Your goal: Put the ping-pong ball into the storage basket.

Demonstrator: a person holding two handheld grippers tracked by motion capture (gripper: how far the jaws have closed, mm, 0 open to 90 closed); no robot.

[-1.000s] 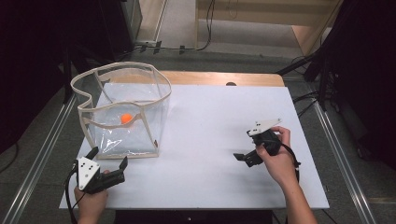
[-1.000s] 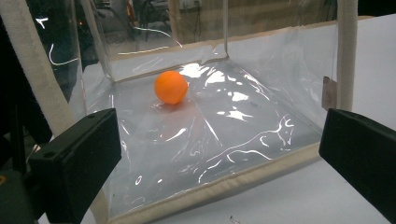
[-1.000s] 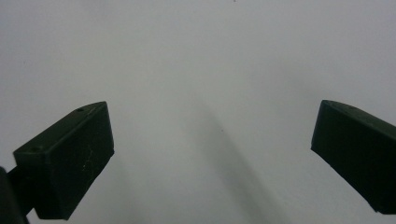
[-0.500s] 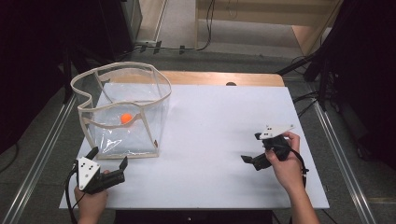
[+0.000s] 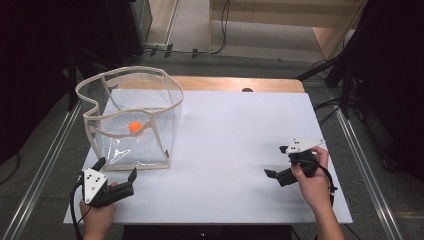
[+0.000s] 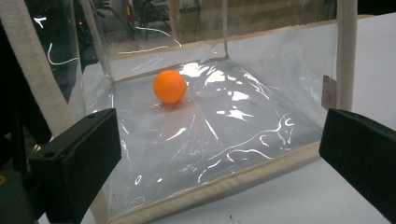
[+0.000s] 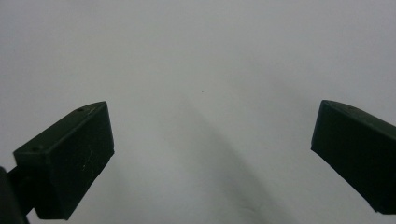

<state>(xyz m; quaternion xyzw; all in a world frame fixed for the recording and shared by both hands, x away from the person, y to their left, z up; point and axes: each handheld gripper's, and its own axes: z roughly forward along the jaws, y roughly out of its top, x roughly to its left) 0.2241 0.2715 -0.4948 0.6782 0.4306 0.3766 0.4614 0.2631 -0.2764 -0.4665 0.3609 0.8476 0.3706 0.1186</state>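
Lighting is pretty even from overhead in the high view: the white table [image 5: 235,145] is bright, while everything around it drops to near black. Shadows under the hands are soft and small. Left gripper view has lots of white glare streaks on the clear plastic bag [image 6: 224,135], and the orange ball [image 6: 170,86] stays sharp with a faint shadow beneath. Right gripper view is flat grey-white with a soft diagonal shadow; the near black jaws look slightly soft

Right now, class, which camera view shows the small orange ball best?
The left gripper view: the small orange ball sits close and sharp inside the clear plastic bag. The high view shows it as a tiny dot.
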